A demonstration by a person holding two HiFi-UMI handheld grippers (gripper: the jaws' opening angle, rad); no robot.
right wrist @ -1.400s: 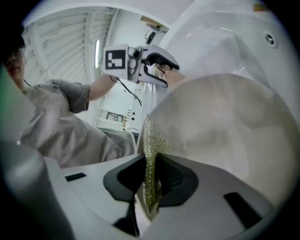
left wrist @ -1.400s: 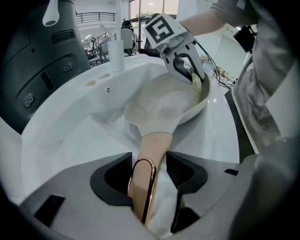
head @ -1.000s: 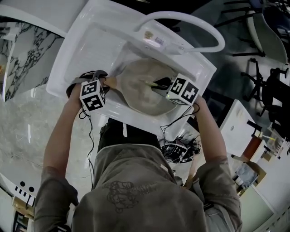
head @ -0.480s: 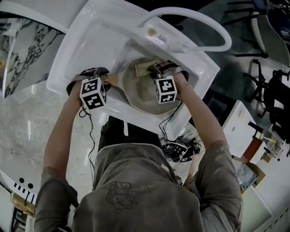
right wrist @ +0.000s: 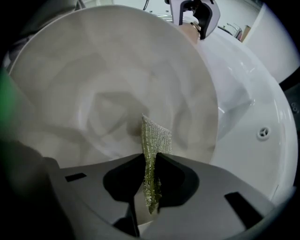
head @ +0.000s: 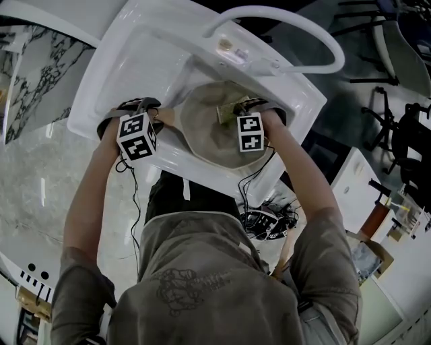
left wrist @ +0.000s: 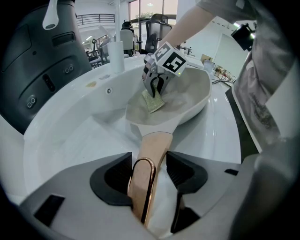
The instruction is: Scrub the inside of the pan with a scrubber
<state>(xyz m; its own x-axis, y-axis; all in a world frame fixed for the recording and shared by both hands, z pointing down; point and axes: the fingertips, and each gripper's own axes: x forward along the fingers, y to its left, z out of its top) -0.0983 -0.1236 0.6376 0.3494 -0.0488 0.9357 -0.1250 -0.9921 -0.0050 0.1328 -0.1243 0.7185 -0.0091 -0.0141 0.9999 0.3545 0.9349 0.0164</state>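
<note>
A pale cream pan [head: 202, 131] sits tilted in the white sink [head: 131, 64]. My left gripper [head: 159, 120] is shut on its light wooden handle [left wrist: 153, 149], which runs between the jaws [left wrist: 149, 171]. In the right gripper view the pan's inside [right wrist: 93, 84] fills the frame. My right gripper [head: 232, 113] is shut on a thin yellow-green mesh scrubber [right wrist: 154, 136], whose free end lies against the pan's inner wall. From the left gripper view, the scrubber [left wrist: 153, 100] and the right gripper [left wrist: 158, 85] are at the pan's far side.
A white curved faucet [head: 283, 20] arches over the sink's back rim. The basin wall [left wrist: 70, 136] has a small round overflow hole [right wrist: 263, 133]. Marble counter [head: 40, 175] lies to the left. Office chairs and boxes stand on the floor at the right.
My right gripper has moved with the scrubber from the pan's right side to its far inner wall, then a little nearer. The left gripper still holds the handle in the same place.
</note>
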